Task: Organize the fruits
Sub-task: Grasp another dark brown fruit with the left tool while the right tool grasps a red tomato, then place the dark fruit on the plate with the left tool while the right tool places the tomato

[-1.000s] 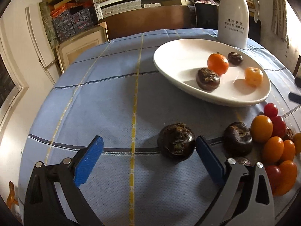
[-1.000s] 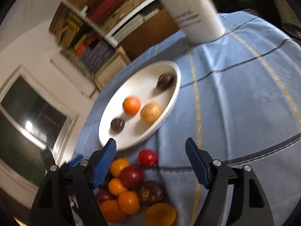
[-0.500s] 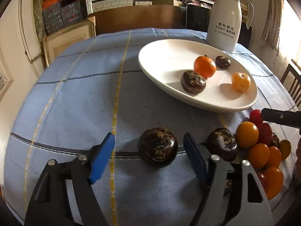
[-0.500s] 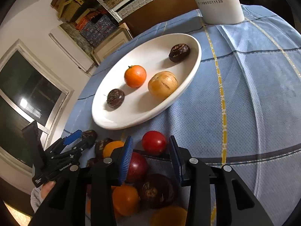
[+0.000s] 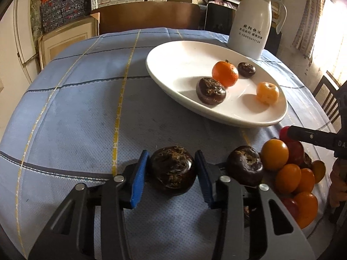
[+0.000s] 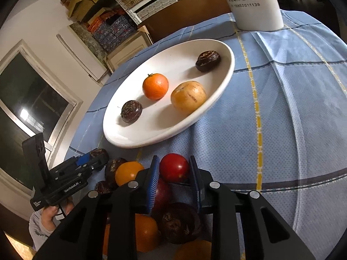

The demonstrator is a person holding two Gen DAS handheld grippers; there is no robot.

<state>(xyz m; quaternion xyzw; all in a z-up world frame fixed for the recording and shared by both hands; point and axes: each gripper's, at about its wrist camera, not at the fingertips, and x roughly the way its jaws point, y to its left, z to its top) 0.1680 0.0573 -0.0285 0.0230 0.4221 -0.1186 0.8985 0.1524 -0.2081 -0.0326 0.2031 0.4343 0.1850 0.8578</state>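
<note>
A dark brown water chestnut (image 5: 173, 173) lies on the blue cloth between my left gripper's (image 5: 171, 159) blue pads. Its jaws are closing and both pads touch the chestnut's sides. In the right wrist view a red cherry tomato (image 6: 174, 168) sits at the far edge of a fruit pile (image 6: 149, 229), and my right gripper (image 6: 173, 162) is closing with its pads against it. The white oval plate (image 5: 164, 52) beyond holds an orange (image 5: 225, 73), a yellow fruit (image 5: 267, 92) and two dark chestnuts (image 5: 210, 91).
A white jug (image 5: 251, 28) stands behind the plate. Another chestnut (image 5: 245, 165) and several orange and red fruits (image 5: 288, 173) lie right of my left gripper. The left gripper (image 6: 71, 173) and the hand holding it show in the right wrist view. Shelves and boxes line the back wall.
Both grippers' jaws have narrowed from wide open to touching their fruit. The right gripper moved forward to the red tomato. The left gripper tilted a little around the chestnut.
</note>
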